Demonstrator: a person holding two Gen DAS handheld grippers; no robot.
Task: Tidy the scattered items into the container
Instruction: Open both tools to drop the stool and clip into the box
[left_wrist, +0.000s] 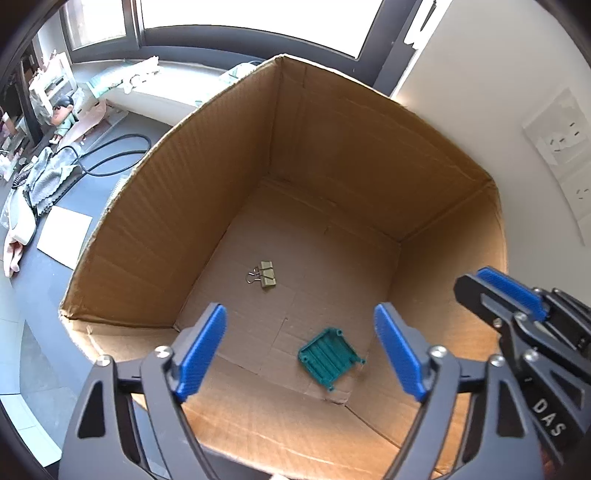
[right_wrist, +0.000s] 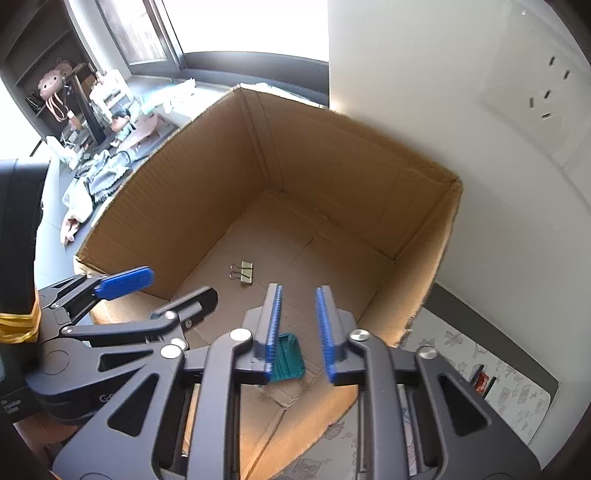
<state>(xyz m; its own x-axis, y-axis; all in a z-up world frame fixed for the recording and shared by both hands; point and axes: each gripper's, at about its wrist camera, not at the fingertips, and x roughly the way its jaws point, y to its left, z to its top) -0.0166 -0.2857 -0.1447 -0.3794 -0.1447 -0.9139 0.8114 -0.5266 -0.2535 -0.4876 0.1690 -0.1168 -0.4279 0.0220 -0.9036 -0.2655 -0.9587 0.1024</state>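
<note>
Dropping things into the big brown cardboard box is the step you are on. Your left gripper hangs over it with jaws wide apart and holds nothing. Your right gripper has its jaws a little apart, also with nothing between them. The small green ribbed plastic piece and the gold metal binder clip already lie apart on the box floor. Next, I think, you lift both grippers out and look for anything left outside.
</note>
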